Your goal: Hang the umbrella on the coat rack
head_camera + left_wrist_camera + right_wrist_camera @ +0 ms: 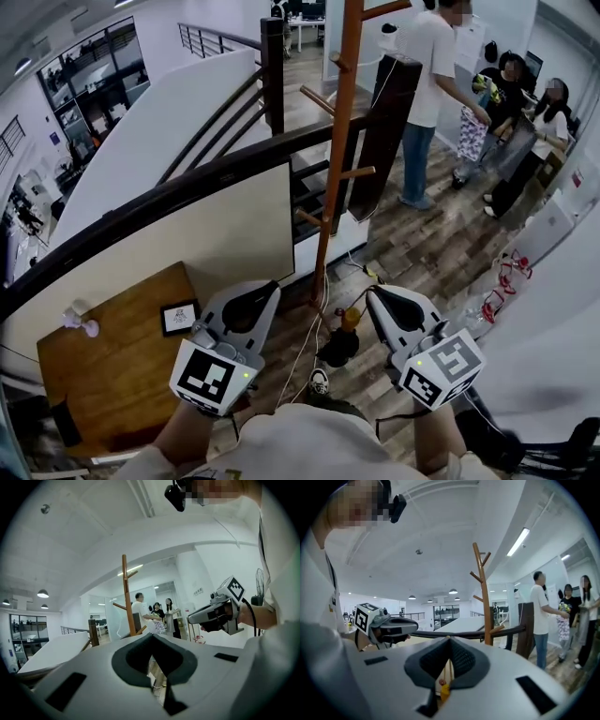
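Note:
The wooden coat rack (339,141) stands straight ahead with short pegs up its pole; it also shows in the left gripper view (125,597) and the right gripper view (483,592). At its foot on the floor lies a dark bundle with a yellow knob (341,343), which looks like the folded umbrella; the same yellow knob (444,692) shows low through the right jaws. My left gripper (271,289) and right gripper (374,294) hover side by side above it, both shut and holding nothing.
A dark stair railing (187,187) runs behind the rack. A wooden table (122,375) with a small framed picture (178,317) is at the left. Three people (427,94) stand at the back right. A white wall (553,319) and red cords (502,281) are on the right.

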The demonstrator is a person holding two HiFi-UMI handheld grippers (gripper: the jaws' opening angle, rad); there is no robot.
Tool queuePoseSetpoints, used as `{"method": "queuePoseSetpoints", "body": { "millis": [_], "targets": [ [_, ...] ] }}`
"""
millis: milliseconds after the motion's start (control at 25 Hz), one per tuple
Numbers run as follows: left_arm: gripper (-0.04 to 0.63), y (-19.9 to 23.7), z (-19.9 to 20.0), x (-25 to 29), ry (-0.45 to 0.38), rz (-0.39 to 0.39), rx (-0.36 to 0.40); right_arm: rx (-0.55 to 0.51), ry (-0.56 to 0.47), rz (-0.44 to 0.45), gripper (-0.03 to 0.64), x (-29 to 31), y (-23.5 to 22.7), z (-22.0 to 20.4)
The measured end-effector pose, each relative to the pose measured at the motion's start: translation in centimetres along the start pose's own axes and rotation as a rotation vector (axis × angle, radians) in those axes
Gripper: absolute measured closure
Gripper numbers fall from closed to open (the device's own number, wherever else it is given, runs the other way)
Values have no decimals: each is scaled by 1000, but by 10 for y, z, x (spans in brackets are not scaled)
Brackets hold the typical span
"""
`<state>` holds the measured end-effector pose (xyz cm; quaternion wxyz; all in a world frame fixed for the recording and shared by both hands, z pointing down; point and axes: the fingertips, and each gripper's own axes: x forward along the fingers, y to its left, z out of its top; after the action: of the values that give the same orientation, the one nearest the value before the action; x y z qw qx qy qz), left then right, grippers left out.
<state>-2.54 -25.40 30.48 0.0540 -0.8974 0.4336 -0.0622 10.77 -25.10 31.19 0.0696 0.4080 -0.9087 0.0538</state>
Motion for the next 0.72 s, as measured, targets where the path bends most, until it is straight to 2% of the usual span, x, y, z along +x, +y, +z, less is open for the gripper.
{"method": "queuePoseSetpoints", "body": {
  "millis": [240,480,720],
  "targets": [
    [592,24,-13,65,33,60,-15,-20,20,76,614,45,-59,-3],
    [592,46,-23,99,55,132,-28,-28,30,133,614,80,-97,-7],
    [592,58,-30,118,80,128,-33,-19,44,143,614,104,-113,-8]
  ]
}}
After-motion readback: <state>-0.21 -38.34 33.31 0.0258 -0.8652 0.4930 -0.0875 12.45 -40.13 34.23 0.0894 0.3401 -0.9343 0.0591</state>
